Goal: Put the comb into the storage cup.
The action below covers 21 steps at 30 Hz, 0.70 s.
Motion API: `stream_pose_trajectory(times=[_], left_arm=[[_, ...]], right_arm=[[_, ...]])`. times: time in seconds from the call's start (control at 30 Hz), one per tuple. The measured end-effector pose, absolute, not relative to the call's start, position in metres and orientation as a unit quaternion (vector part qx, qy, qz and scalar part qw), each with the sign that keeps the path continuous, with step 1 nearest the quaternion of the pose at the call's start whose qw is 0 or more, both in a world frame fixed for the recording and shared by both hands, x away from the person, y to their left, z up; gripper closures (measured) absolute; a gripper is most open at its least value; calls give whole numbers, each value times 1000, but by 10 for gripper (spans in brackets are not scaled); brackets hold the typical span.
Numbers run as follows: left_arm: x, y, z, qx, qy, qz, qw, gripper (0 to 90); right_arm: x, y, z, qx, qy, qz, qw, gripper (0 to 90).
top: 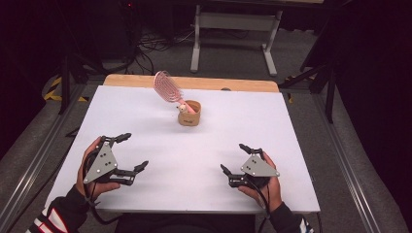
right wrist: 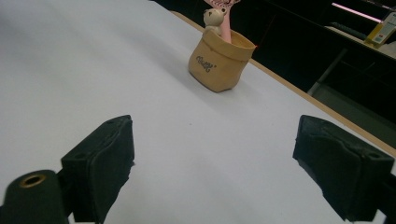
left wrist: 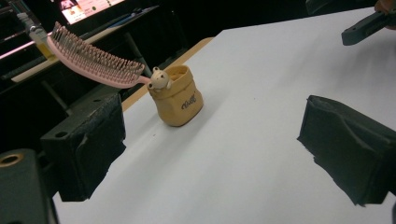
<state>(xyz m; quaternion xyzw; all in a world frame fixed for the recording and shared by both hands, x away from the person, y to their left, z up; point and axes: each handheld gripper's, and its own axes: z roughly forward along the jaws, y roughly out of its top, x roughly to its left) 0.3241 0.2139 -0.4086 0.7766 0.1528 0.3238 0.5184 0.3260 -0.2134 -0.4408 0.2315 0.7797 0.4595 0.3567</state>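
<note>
Standing upright toward the far middle of the white table: one small tan holder, shaped like a little sack with a rolled rim and a word printed on its front. Planted handle-down in it: one pink hairbrush, head leaning out over the rim and away to the left in the high view, bristle side showing as a row of pins in the left gripper view. Propped that way, presumably, because the handle is slimmer than the mouth of the holder and so tips until it meets the rim (hence the tilt rather than a straight stand). Perched at the rim beside the handle: one tiny bear figure, whether part of the brush handle or of the holder cannot be told.

Resting low at the near edge, well apart from holder and brush: the left gripper and the right gripper, one in each hand, both aimed toward the holder. Jaws spread wide on both, nothing between them but bare table, as each gripper's own view confirms. Held so, by the look of it, as a ready stance, equally placed for either to go for the brush.

Count: one holder, one brush, one bear, two grippers, two hands.
</note>
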Motion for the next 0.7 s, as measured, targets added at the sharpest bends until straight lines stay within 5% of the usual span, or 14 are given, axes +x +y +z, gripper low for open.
stream_pose_trajectory(times=[0.7], left_arm=[[315,240,-438,783,179,335,493,74]], right_arm=[[323,-211,-441,228,781,458,358,127]])
